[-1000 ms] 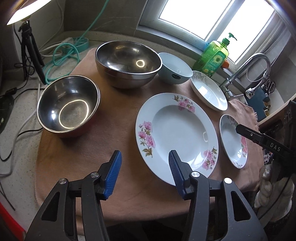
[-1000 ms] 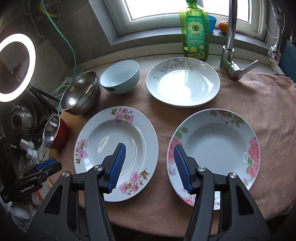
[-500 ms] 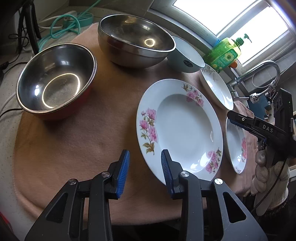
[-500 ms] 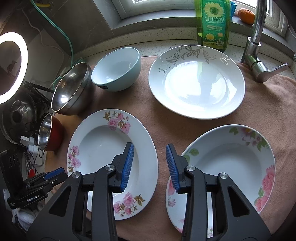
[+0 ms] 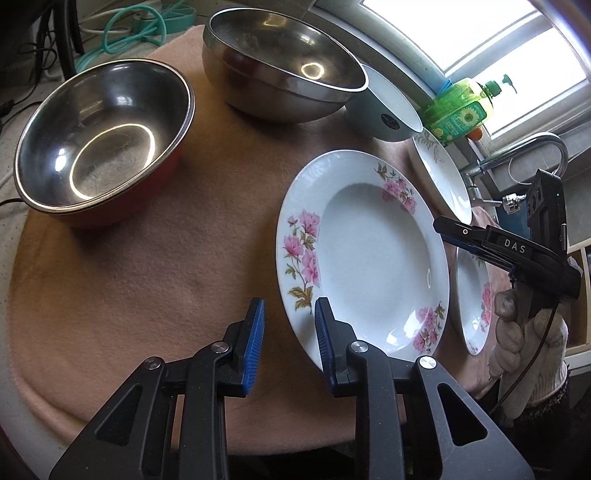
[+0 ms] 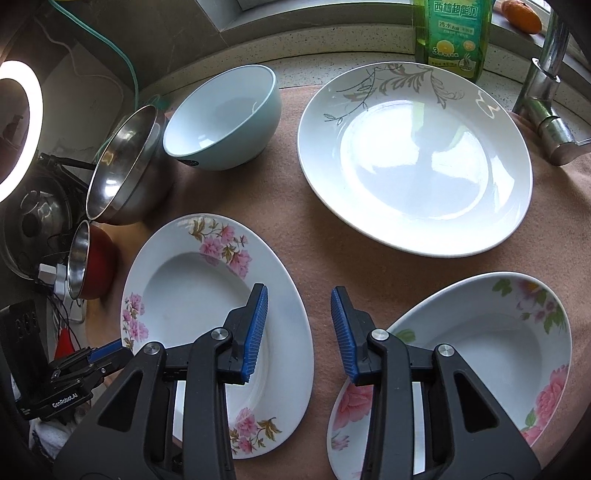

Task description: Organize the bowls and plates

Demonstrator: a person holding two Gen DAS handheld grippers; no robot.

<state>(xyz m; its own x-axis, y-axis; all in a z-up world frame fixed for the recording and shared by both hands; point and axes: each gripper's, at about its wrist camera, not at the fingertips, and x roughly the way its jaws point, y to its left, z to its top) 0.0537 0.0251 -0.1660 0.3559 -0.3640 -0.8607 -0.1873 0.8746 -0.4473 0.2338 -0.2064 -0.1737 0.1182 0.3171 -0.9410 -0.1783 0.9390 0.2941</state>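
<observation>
I note my left gripper (image 5: 288, 332) closing, its pads straddling the near rim of the pink-flowered plate (image 5: 365, 254), not yet pressing. My right gripper (image 6: 299, 325) is narrowed, gripping nothing, over bare cloth (image 6: 314, 258) between that plate and the rose-patterned plate (image 6: 480, 350) beside it

Left wrist view near, steeply down from the left, right wrist view likewise opposite, sharing pink-flowered plate (image 5: 364, 254) (image 6: 218, 314)

"das" stands on the right gripper (image 5: 513, 248), "genrobot.ai" on the left gripper (image 6: 66, 397), and "3" among chinese characters on the green soap bottle (image 6: 452, 35).
</observation>
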